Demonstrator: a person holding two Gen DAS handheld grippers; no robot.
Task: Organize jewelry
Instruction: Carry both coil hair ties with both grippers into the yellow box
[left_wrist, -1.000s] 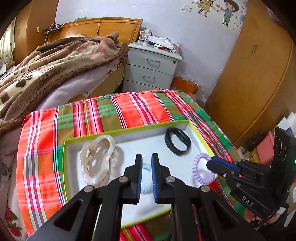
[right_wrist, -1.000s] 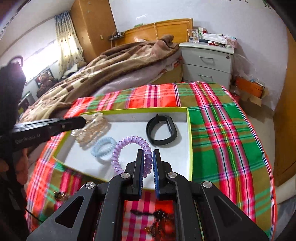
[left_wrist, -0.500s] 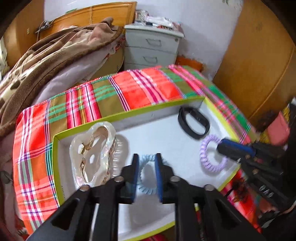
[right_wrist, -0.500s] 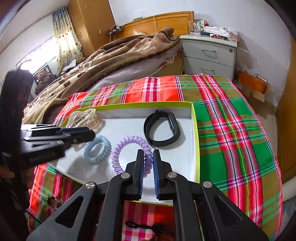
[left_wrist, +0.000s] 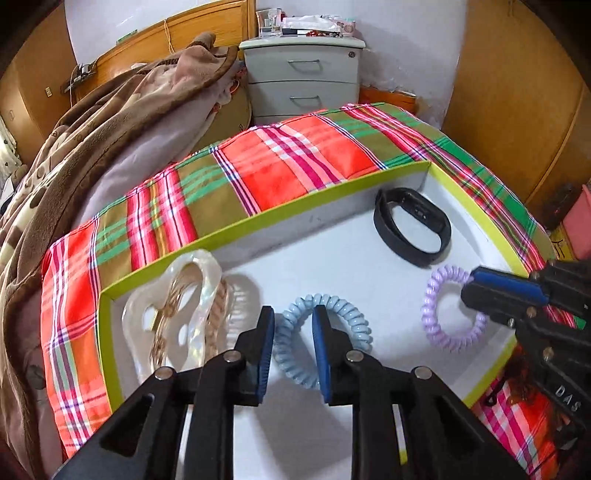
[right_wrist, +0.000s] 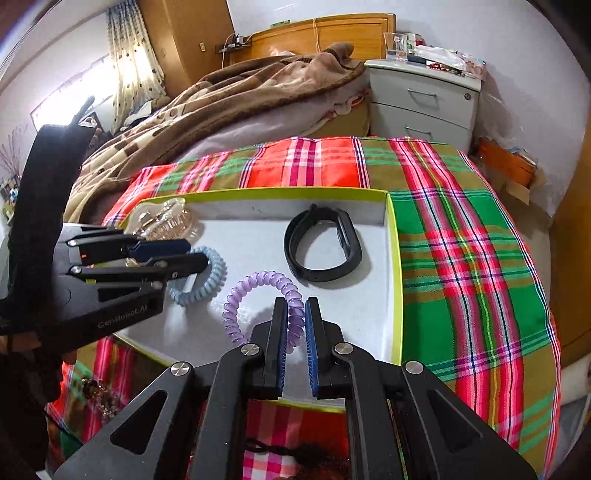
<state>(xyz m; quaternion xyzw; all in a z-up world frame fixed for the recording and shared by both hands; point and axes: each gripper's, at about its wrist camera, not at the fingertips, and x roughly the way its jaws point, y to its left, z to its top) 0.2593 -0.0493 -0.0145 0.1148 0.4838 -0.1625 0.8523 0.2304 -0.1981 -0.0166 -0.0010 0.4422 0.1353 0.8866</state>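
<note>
I work inside the shallow green-rimmed tray (left_wrist: 266, 221) that sits on the plaid cloth (left_wrist: 295, 162). My left gripper (left_wrist: 293, 347) hangs over the blue coil hair tie (left_wrist: 354, 317), which lies on the tray floor between the pearly hair clip (left_wrist: 184, 314) and the purple coil hair tie (left_wrist: 443, 332). Its jaws have just been parting, then easing in a little, and they stand released, with a stretch of the blue coil showing in the gap; I judge the pads are not pressing on it. My right gripper (right_wrist: 295, 332) is clenched on the near side of the purple coil (right_wrist: 251, 291), which lies just beside the black wristband (right_wrist: 321, 254) near the tray's far right corner.

These coils look light, springy and soft, so I expect them to squash and stretch rather than resist, and the smooth plastic may slide. I would pinch one strand of the ring across its thickness, not the whole loop. The clip looks rigid and brittle; I would keep the jaws off its teeth.
</note>
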